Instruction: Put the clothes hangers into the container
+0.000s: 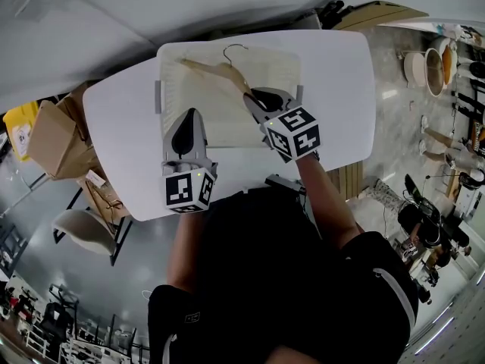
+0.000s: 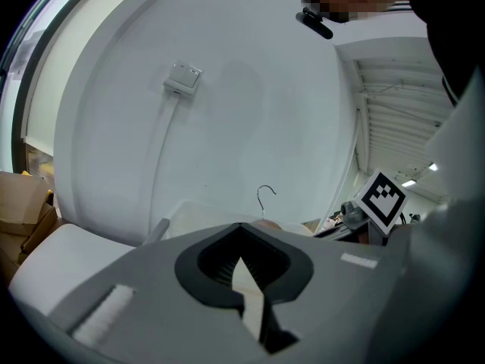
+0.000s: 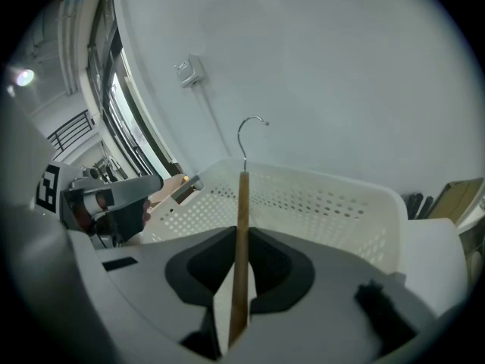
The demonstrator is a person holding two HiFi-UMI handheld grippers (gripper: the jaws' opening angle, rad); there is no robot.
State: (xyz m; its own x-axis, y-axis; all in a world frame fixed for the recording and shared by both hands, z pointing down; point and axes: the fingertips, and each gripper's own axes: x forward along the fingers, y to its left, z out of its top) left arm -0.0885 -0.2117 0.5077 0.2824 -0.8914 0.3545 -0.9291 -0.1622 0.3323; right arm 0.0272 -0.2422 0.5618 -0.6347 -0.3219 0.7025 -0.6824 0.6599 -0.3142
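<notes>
R gripper [image 1: 251, 95] is clamped on the wooden hanger [image 1: 216, 70], pads pinching the arm tip at its 4 o'clock end. Its own view shows the wood edge-on betw. the jaws, w/ the wire hook straight ahead at 12. Hanger hangs over the white perforated basket [image 1: 282, 65], which sits on the 12 o'clock side of the table [image 1: 341, 89]. Long axis runs approx. 10-to-4 across the basket's opening, hook toward 12. How far below the rim it sits: can't tell. L gripper [image 1: 189, 114] is empty, jaws only a thin slit apart, at the basket's near edge, abt 7 o'clock of the hanger and clear of it. So R is the hand that matters: next move is prob. just lower and let go, w/ the free 10 o'clock end needing to clear the far-left wall.
</notes>
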